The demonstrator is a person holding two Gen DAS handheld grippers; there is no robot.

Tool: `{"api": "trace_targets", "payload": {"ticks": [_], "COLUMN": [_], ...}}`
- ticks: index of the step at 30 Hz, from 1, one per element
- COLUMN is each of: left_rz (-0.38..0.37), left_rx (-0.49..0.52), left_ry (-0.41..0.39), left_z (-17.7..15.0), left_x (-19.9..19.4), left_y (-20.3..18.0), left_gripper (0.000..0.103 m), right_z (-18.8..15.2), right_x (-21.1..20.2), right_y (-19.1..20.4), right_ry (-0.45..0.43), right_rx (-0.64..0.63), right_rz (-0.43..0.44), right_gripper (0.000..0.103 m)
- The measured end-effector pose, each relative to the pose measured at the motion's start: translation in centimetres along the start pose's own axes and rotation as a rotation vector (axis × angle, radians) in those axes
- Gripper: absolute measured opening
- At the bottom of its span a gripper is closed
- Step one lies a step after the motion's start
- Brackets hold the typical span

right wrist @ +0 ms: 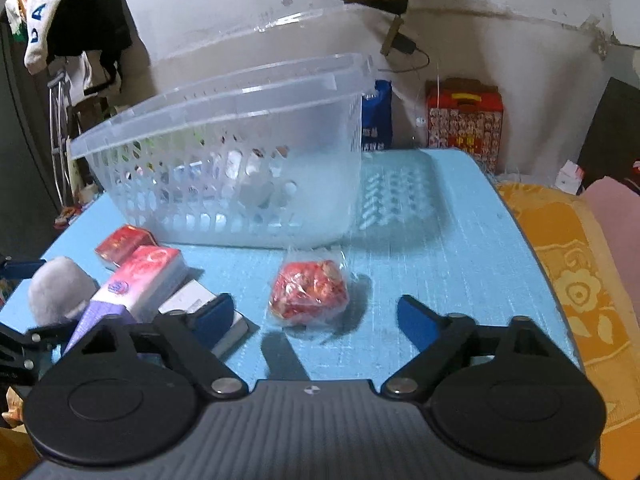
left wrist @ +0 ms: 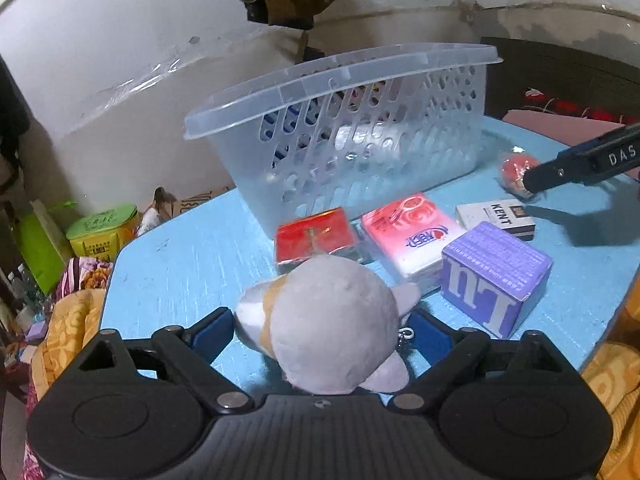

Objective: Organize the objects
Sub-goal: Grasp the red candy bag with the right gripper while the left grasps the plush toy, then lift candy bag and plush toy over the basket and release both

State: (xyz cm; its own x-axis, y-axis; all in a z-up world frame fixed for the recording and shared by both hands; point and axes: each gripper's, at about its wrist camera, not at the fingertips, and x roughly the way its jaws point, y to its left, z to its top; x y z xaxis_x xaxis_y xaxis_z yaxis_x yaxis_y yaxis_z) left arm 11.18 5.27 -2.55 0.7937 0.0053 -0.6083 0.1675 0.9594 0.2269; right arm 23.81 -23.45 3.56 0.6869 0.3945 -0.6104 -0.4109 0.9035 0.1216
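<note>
Left gripper [left wrist: 322,330], closest to the lens: blue-padded fingers [left wrist: 212,330] set on either side of a grey plush toy [left wrist: 332,320]. Pads appear to touch its flanks, but whether they actually squeeze it I cannot tell. Toy has a cream-and-tan patch and a small metal clasp at one side.

Landmark: clear perforated basket [left wrist: 348,128], standing upright on the blue bench [left wrist: 188,264].

- Plush toy: in front of the basket, nearest the bench's front edge.
- Red foil-wrapped box [left wrist: 314,236]: just in front of the basket wall, touching or nearly so; the toy overlaps its near edge.
- Pink tissue pack [left wrist: 412,232]: in front of the basket, just beside the red box.
- Purple box [left wrist: 494,276]: in front of the basket, nearer than the tissue pack.
- White "KENT" pack [left wrist: 496,216]: in front of the basket's right end, behind the purple box.
- Red wrapped snack packet [right wrist: 308,292]: in front of the basket's right end, apart from the other items, lying flat on the bench.

Right gripper [right wrist: 316,320]: fingers [right wrist: 416,322] spread wide, nothing between them; the snack packet lies just ahead of the gap, toward the basket. Contact not visible.

Orange patterned blanket [right wrist: 568,264] beyond the bench's right edge.
</note>
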Motion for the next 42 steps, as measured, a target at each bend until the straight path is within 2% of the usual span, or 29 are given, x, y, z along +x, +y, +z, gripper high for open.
{"api": "trace_targets", "payload": {"ticks": [1,2,4,11,12,14,17,21,27,35,42], "left_rz": [-0.001,-0.006,-0.008,-0.013,-0.006,-0.001,0.001,0.017,0.038,0.049,0.054], "left_rx": [-0.006,-0.016,-0.018,0.027,0.039,0.045,0.036,-0.008,-0.043,-0.084,-0.122], "left_ry": [-0.005,-0.006,-0.007,-0.027,-0.03,-0.033,-0.039,-0.088,-0.163,-0.205,-0.242], "left_z": [0.0,0.0,0.1,0.2,0.1,0.2,0.2,0.4,1.1,1.8,2.4], "left_x": [-0.1,-0.2,-0.2,-0.1,-0.1,0.0,-0.2,-1.0,-2.5,-3.6,-4.6], "left_y": [0.1,0.2,0.2,-0.6,-0.8,-0.9,-0.7,0.2,0.8,1.4,1.9], "left_gripper": [0.093,0.093,0.093,0.093,0.093,0.093,0.09,0.088,0.088,0.088,0.088], "right_z": [0.0,0.0,0.0,0.0,0.0,0.0,-0.1,0.1,1.1,2.3,2.4], "right_x": [0.2,0.4,0.8,2.0,2.0,1.9,1.4,0.3,-2.7,-5.5,-5.8], "right_y": [0.0,-0.1,0.0,1.3,1.4,1.5,1.7,2.0,2.8,2.8,3.4], "right_ry": [0.009,0.017,0.025,0.007,0.007,0.009,-0.002,-0.03,-0.11,-0.199,-0.212], "right_rx": [0.002,0.006,0.01,-0.047,-0.057,-0.073,-0.094,-0.119,-0.116,-0.08,-0.09], "right_rz": [-0.002,-0.003,0.006,-0.054,-0.056,-0.06,-0.06,-0.07,-0.028,0.019,0.039], "right_gripper": [0.069,0.066,0.066,0.066,0.065,0.053,0.052,0.052,0.052,0.052,0.052]}}
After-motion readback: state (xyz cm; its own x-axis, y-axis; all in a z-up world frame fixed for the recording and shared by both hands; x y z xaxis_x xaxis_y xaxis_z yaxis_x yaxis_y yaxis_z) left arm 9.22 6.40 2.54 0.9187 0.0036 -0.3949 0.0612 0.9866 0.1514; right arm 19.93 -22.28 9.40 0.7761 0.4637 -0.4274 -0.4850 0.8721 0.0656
